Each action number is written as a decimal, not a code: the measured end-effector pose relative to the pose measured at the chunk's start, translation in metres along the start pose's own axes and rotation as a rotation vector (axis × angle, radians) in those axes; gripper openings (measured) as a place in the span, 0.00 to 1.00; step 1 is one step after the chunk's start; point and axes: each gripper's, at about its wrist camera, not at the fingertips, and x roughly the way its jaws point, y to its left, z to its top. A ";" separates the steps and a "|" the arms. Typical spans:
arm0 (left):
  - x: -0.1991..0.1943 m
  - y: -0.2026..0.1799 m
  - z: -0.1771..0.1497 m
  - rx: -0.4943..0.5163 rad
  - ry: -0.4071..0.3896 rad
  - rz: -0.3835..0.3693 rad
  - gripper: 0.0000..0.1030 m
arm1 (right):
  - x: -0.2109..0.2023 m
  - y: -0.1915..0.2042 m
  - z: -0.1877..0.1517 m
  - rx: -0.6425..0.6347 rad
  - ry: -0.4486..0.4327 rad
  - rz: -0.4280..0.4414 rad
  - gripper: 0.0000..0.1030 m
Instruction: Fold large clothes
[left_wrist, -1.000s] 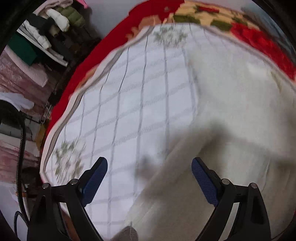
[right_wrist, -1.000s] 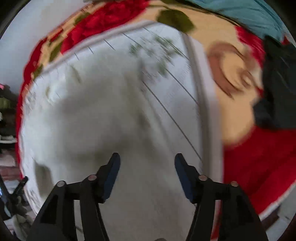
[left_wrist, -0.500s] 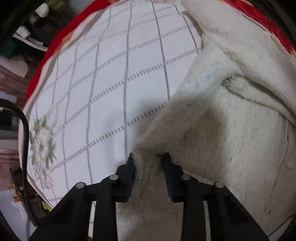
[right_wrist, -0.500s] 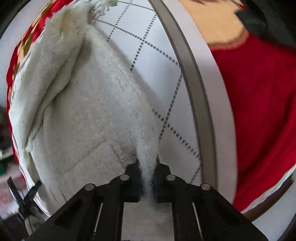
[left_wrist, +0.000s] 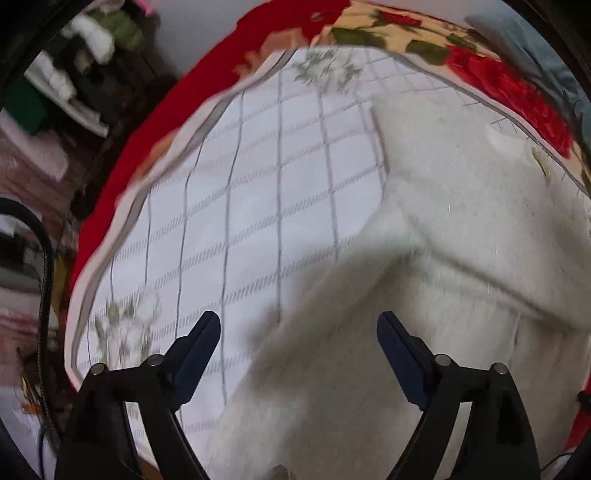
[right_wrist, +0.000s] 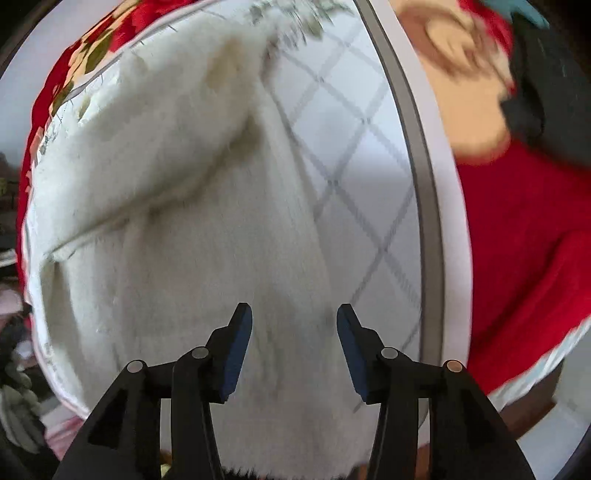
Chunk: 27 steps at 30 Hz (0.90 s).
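Observation:
A large cream fleece garment (left_wrist: 461, 229) lies spread on a white grid-patterned cloth (left_wrist: 258, 206) over a bed. It also shows in the right wrist view (right_wrist: 177, 206), with a folded part lying across its upper half. My left gripper (left_wrist: 299, 332) is open and empty, held above the garment's left edge. My right gripper (right_wrist: 294, 321) is open and empty, held above the garment's right edge near the bed's front.
A red floral blanket (left_wrist: 498, 74) lies under the white cloth, also seen on the right (right_wrist: 517, 240). Dark clothing (right_wrist: 546, 81) lies at the far right. Shelves with clutter (left_wrist: 74, 74) stand left of the bed. A black cable (left_wrist: 44, 280) hangs at left.
Half a second ago both grippers were shut on the garment's edges, low against it. Now both have let go, opened wide and lifted away from the cloth.

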 end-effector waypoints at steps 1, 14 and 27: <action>0.007 -0.009 0.005 0.015 -0.003 0.012 0.84 | 0.002 0.002 0.010 -0.008 -0.012 -0.007 0.48; 0.090 -0.034 0.038 0.045 0.010 0.204 0.99 | 0.043 0.042 0.110 -0.152 -0.083 -0.067 0.48; 0.099 0.013 0.058 -0.116 0.051 0.128 1.00 | 0.032 -0.003 0.157 0.045 -0.093 -0.036 0.35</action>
